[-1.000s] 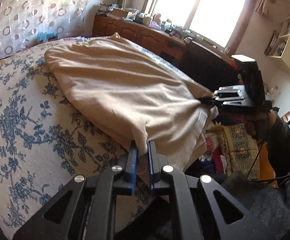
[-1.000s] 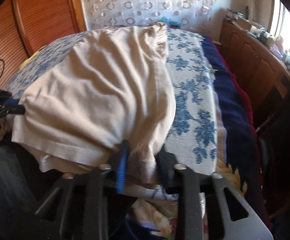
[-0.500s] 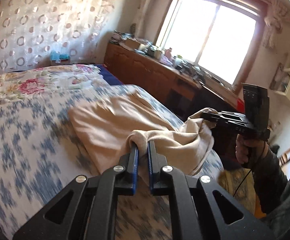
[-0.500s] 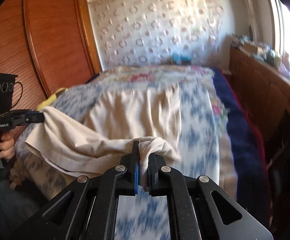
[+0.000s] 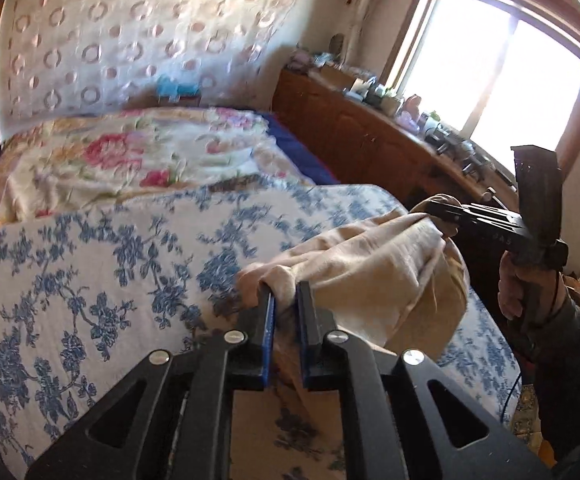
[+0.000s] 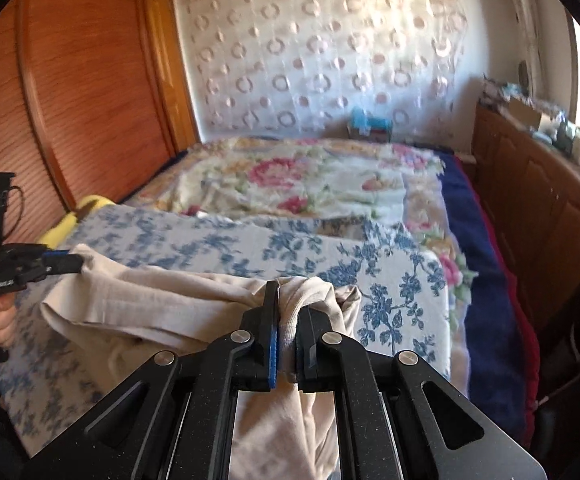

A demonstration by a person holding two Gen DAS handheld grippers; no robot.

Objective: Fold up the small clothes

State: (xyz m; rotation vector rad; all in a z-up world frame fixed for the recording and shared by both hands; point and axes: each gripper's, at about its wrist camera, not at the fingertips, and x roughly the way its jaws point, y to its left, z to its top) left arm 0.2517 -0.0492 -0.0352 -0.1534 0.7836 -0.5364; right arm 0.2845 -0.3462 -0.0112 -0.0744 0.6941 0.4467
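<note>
A beige garment (image 5: 374,264) hangs lifted between my two grippers above the blue-flowered bedspread (image 5: 89,264). My left gripper (image 5: 283,300) is shut on one bunched corner of it. My right gripper (image 6: 287,312) is shut on the other corner, with cloth (image 6: 161,308) stretching left and drooping below. The right gripper also shows in the left wrist view (image 5: 442,210), pinching the cloth. The left gripper shows in the right wrist view (image 6: 69,262) at the far left, holding the cloth's end.
A pink-flowered quilt (image 6: 310,180) covers the far half of the bed. A wooden wardrobe (image 6: 69,100) stands on the left. A wooden dresser (image 5: 370,136) with clutter runs under the window on the right. A dark blue blanket edge (image 6: 478,280) runs along the bed's right side.
Both grippers have lifted the garment off the bed and carried it up and forward. It lay spread flat; now it hangs bunched between them.
</note>
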